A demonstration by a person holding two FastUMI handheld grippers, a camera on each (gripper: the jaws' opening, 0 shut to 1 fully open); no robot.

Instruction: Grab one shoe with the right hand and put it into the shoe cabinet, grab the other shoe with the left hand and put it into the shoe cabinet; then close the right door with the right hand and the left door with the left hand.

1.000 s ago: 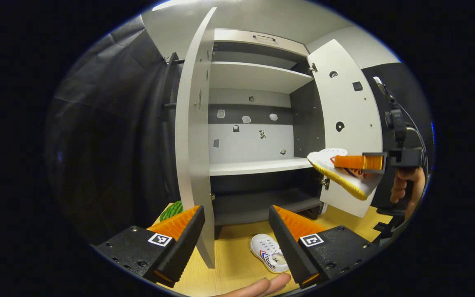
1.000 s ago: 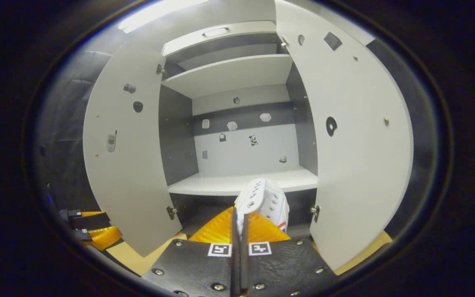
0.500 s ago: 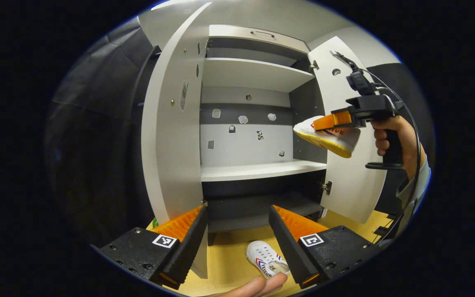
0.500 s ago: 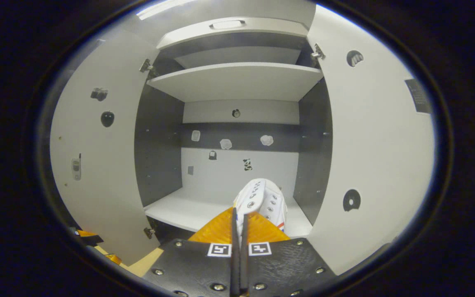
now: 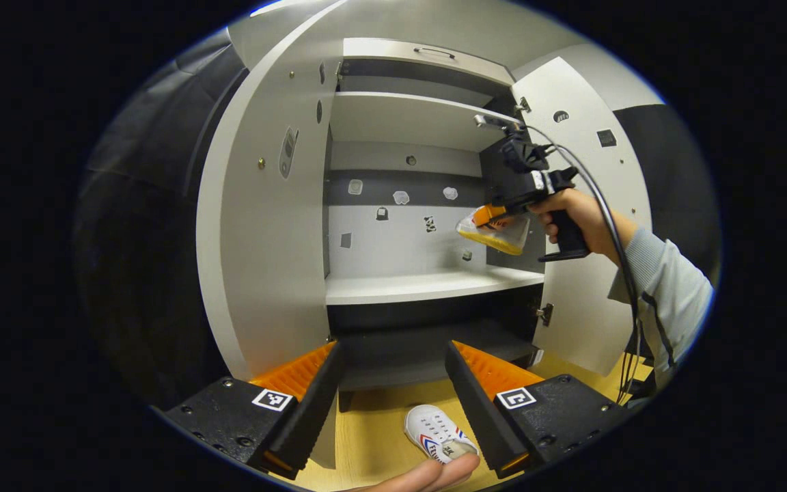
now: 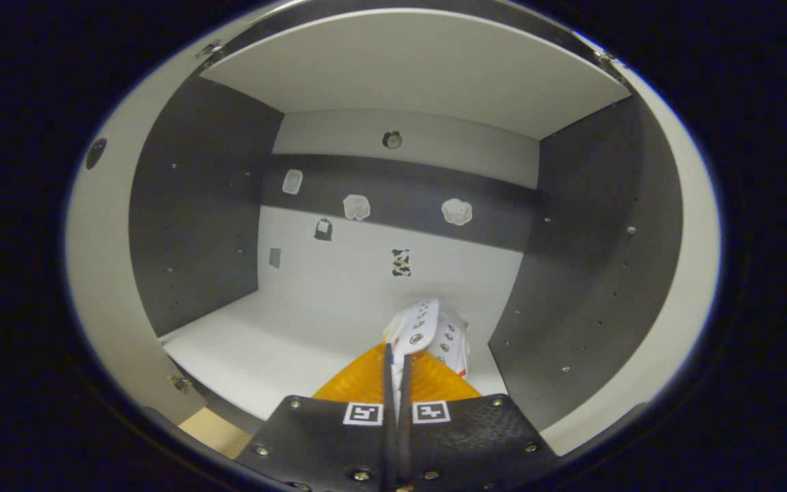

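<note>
White shoe [image 6: 427,331] pinched in the right claw [image 6: 397,355], above the cabinet's middle shelf [image 6: 284,342], seemingly not touching. Left claw [image 5: 393,383] gapes over the other shoe [image 5: 438,434].

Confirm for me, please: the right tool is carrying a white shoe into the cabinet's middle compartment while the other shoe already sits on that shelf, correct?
Not quite. The other shoe is not on the shelf; it lies on the wooden floor in front of the cabinet, as the left gripper view shows. The rest holds: the right tool carries a white shoe into the middle compartment.
</note>
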